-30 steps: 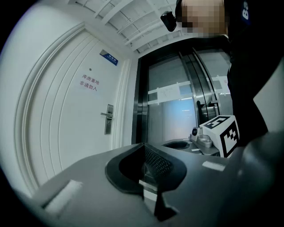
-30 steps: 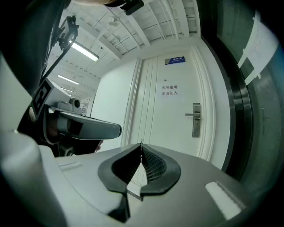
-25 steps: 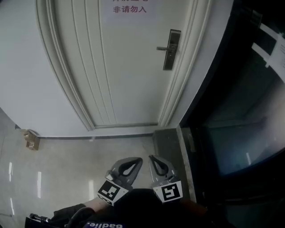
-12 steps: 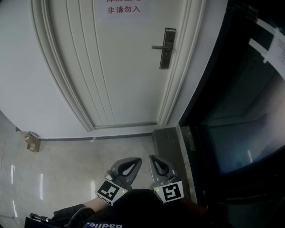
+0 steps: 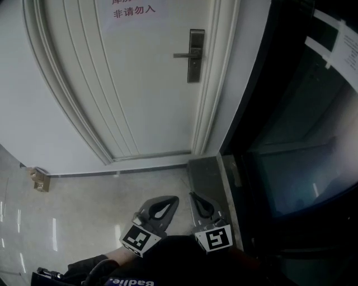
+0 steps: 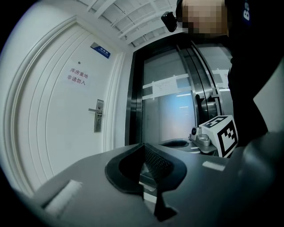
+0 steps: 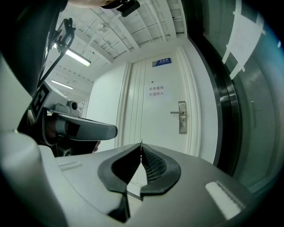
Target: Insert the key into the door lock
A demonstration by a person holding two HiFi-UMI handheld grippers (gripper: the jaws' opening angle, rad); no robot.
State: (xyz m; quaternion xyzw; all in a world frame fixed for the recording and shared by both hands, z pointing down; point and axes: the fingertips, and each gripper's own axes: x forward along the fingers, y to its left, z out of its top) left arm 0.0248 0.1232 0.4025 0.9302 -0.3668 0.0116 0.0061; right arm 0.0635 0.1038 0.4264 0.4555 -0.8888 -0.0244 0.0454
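Note:
A white door (image 5: 140,84) carries a metal lock plate with a lever handle (image 5: 194,56), also seen in the left gripper view (image 6: 98,116) and the right gripper view (image 7: 182,117). Both grippers are held low and level, well short of the door. My right gripper (image 5: 193,195) has its jaws together, and a thin sliver, apparently the key (image 7: 141,142), pokes out between its tips. My left gripper (image 5: 170,199) is beside it with its jaws meeting and nothing between them (image 6: 143,145).
A paper sign (image 5: 133,10) hangs on the door above the lock. Right of the door frame is a dark glass-fronted opening (image 5: 302,139). A small brown box (image 5: 39,180) lies on the tiled floor at the left wall. A dark floor strip (image 5: 204,173) runs ahead of the right gripper.
The door and its lock have slid left in the head view and look nearer. Both grippers have kept their place at the bottom of the view, still closed.

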